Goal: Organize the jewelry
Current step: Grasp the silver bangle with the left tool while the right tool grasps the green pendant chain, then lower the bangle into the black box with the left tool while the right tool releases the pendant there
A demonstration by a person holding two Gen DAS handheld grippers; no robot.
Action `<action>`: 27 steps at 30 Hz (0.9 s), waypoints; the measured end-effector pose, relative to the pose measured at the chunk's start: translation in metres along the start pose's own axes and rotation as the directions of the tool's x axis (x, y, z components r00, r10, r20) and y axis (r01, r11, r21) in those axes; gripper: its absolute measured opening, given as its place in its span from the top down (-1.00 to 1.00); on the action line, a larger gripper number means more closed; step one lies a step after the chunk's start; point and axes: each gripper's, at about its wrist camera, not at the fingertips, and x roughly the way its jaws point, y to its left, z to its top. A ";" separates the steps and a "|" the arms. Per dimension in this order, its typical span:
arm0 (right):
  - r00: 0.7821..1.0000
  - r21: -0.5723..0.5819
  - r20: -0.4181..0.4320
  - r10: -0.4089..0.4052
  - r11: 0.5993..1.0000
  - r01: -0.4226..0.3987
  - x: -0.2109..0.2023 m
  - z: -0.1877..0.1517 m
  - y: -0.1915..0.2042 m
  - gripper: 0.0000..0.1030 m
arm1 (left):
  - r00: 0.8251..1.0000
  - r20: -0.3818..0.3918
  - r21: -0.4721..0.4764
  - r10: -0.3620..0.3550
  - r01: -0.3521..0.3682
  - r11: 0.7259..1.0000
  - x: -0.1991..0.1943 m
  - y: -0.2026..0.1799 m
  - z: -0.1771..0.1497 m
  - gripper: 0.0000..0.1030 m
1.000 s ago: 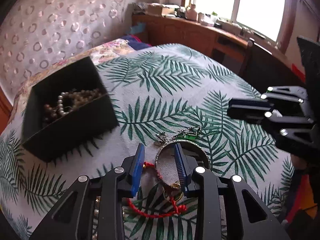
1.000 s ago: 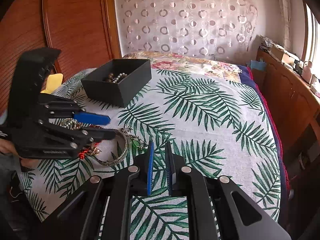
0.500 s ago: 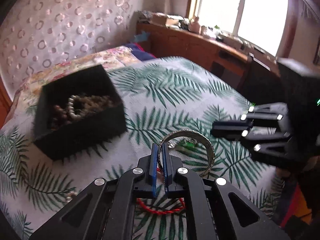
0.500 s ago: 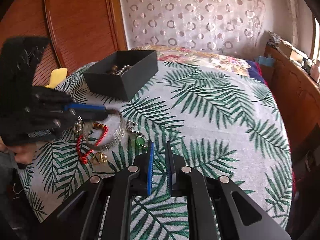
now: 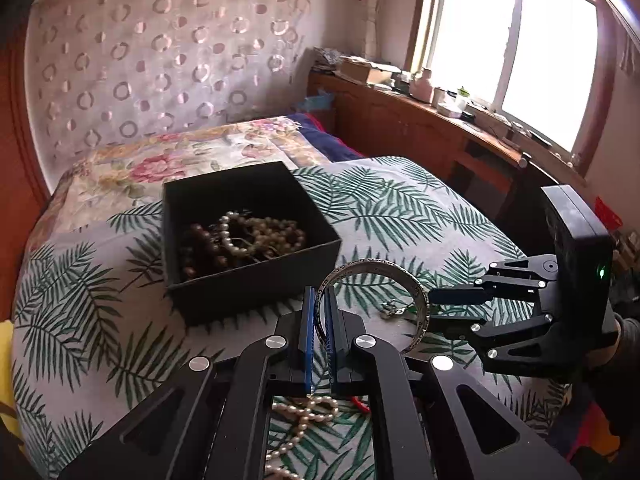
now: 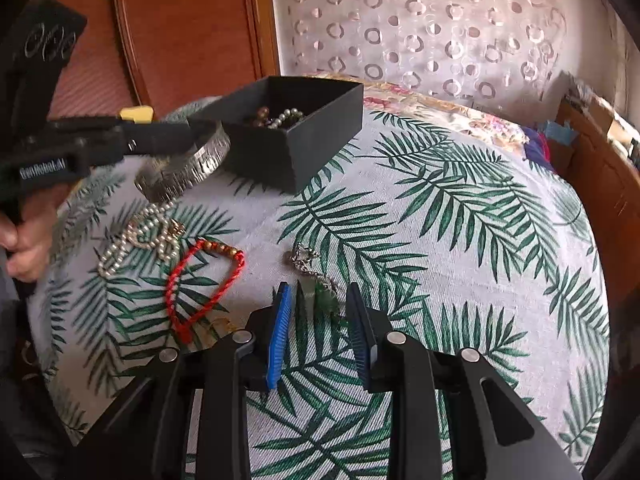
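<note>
Black plastic left tool (image 5: 318, 308) and right tool (image 6: 320, 308); blue ribbed pads (image 6: 278, 336); silver round screws at linkages. White lettering on left tool body. Green indicator light on right tool housing.

Left gripper (image 5: 319, 300): black frame, blue pads, jaws clamped on the rim of an engraved silver metal bangle (image 5: 404, 280), angled downward. Right gripper (image 6: 318, 304): same build, jaws just opening, pads parted, gripping nothing, pitched down.

White lettering "GenRobot.AI" reads on side of left gripper (image 6: 192, 132) body, seen from right wrist view. Faint pale ring marks higher on same black housing, unreadable. No other legible text anywhere.
</note>
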 end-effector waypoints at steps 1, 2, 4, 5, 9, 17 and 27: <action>1.000 -0.006 -0.004 -0.009 1.000 0.009 0.001 0.001 0.000 0.40 | 1.000 0.003 -0.004 0.006 -0.006 1.000 -0.001 0.002 0.000 0.92; 1.000 -0.018 -0.007 -0.020 1.000 0.019 0.002 0.001 0.001 0.47 | 1.000 0.005 -0.007 0.010 -0.010 1.000 -0.001 0.003 -0.001 0.92; 0.999 -0.052 -0.014 -0.053 0.997 0.052 0.003 0.003 0.003 0.84 | 1.000 0.011 -0.014 0.019 -0.019 1.000 -0.002 0.007 -0.001 0.92; 0.999 -0.054 -0.015 -0.047 0.997 0.047 0.003 0.003 0.002 0.86 | 1.000 0.016 -0.016 0.024 -0.024 1.000 -0.003 0.008 0.000 0.92; 0.999 -0.044 0.022 -0.032 0.998 0.033 -0.003 0.009 -0.006 0.87 | 0.999 0.031 -0.026 0.043 -0.042 0.999 -0.005 0.017 0.005 0.92; 0.991 -0.040 0.135 0.004 0.999 0.001 -0.035 0.042 -0.014 0.87 | 0.994 0.066 -0.067 0.083 -0.079 0.995 -0.004 0.041 0.024 0.92; 0.972 -0.075 0.229 0.049 0.997 -0.033 -0.045 0.106 -0.017 0.86 | 0.989 0.046 -0.081 0.139 -0.135 0.987 0.024 0.066 0.045 0.90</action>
